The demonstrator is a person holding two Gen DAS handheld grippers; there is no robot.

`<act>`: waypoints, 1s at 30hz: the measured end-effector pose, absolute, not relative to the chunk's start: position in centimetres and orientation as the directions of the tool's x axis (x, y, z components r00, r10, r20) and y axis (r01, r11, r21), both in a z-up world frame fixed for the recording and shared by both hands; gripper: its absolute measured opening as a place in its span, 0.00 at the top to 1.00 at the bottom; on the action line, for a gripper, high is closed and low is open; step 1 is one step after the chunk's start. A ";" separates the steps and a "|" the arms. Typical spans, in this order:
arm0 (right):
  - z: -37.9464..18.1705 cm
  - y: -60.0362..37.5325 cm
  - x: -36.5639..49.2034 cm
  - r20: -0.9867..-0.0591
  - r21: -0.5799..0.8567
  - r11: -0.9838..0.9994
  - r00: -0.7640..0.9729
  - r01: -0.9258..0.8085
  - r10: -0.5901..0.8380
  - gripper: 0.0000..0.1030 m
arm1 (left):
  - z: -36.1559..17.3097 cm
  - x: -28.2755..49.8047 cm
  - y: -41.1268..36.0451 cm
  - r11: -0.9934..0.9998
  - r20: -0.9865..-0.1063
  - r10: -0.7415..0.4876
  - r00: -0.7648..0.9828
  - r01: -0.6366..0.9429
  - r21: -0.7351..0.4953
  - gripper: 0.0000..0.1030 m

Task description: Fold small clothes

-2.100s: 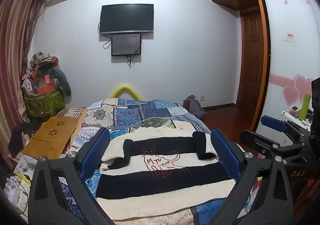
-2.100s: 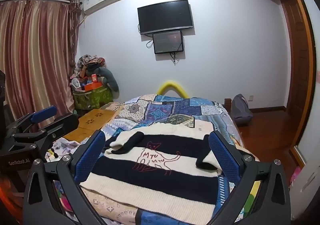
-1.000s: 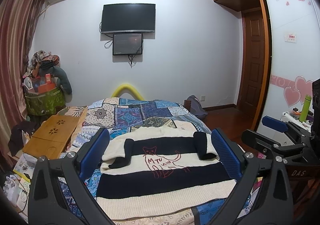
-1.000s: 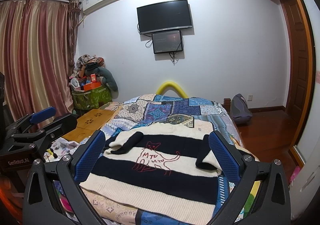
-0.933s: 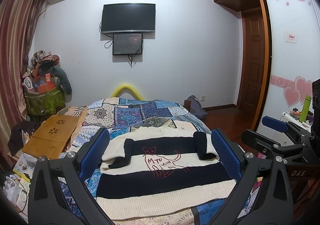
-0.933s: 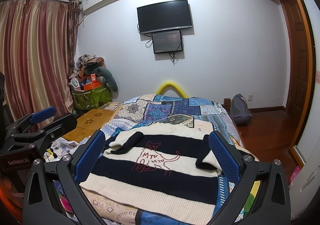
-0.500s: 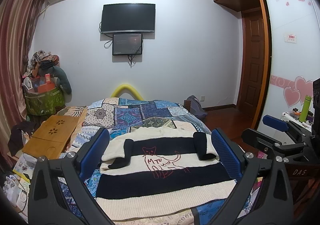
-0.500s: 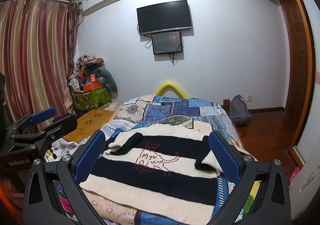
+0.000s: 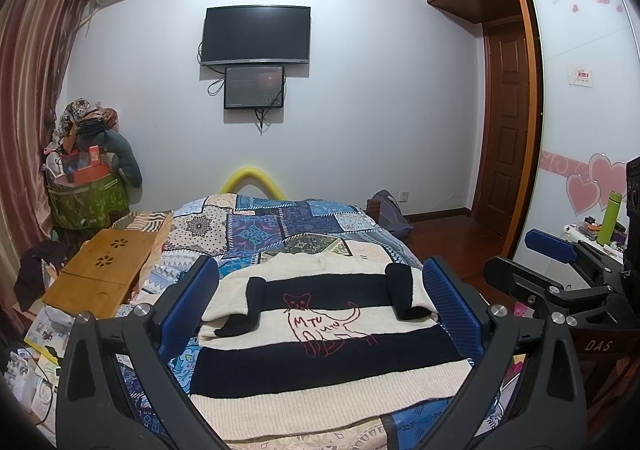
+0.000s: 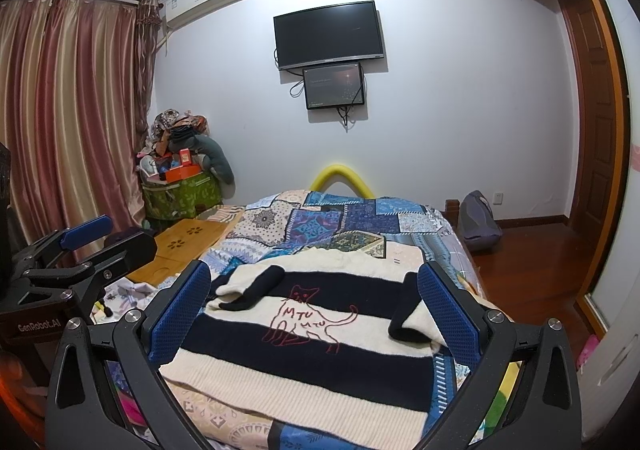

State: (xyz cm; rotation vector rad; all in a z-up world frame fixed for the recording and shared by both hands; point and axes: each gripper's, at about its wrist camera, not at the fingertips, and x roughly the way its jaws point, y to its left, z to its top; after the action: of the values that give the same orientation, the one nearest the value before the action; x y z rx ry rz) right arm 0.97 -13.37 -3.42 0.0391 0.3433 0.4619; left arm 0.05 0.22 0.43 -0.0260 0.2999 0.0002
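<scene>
Striped sweater [image 9: 320, 334] flat on patchwork bed [image 9: 280, 226]

We read "MTU" stitched on the sweater [image 9: 328, 334], "DAS" on the right hand-held gripper [image 9: 568, 278], and "GenRobot.AI" on the left hand-held gripper [image 10: 76, 246].

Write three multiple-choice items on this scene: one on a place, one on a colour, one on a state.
1. Where does the striped sweater lie?
A. on the wooden floor
B. on the patchwork quilt
C. on the bamboo lap desk

2. What colour is the cat outline?
A. red
B. green
C. yellow

3. How are the sleeves?
A. spread out sideways
B. hanging off the bed
C. folded in over the front

B: quilt shows all round the sweater.
A: red stitching on the stripes.
C: both black cuffs lie on the chest.
</scene>
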 end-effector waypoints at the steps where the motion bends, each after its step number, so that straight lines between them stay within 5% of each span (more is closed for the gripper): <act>1: -3.4 -13.4 1.0 -0.316 0.114 0.895 0.839 -0.430 0.443 0.00 | 0.5 0.1 0.2 1.000 -0.296 -0.004 0.955 -0.004 -0.027 0.01; 16: -3.9 -13.0 2.4 -0.347 0.117 0.898 0.830 -0.424 0.438 0.00 | -1.3 2.4 2.0 0.997 -0.337 -0.003 0.941 -0.022 -0.071 0.01; 30: -7.2 -11.7 11.3 -0.419 0.090 0.914 0.817 -0.396 0.396 0.00 | -8.4 13.6 12.8 0.973 -0.592 0.129 0.795 -0.216 -0.079 0.01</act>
State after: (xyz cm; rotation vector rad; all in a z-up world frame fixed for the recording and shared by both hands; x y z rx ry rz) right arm 11.34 -11.74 -7.23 -0.0011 0.4463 0.4221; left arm 13.59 12.76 -8.38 -0.1457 0.6245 0.1862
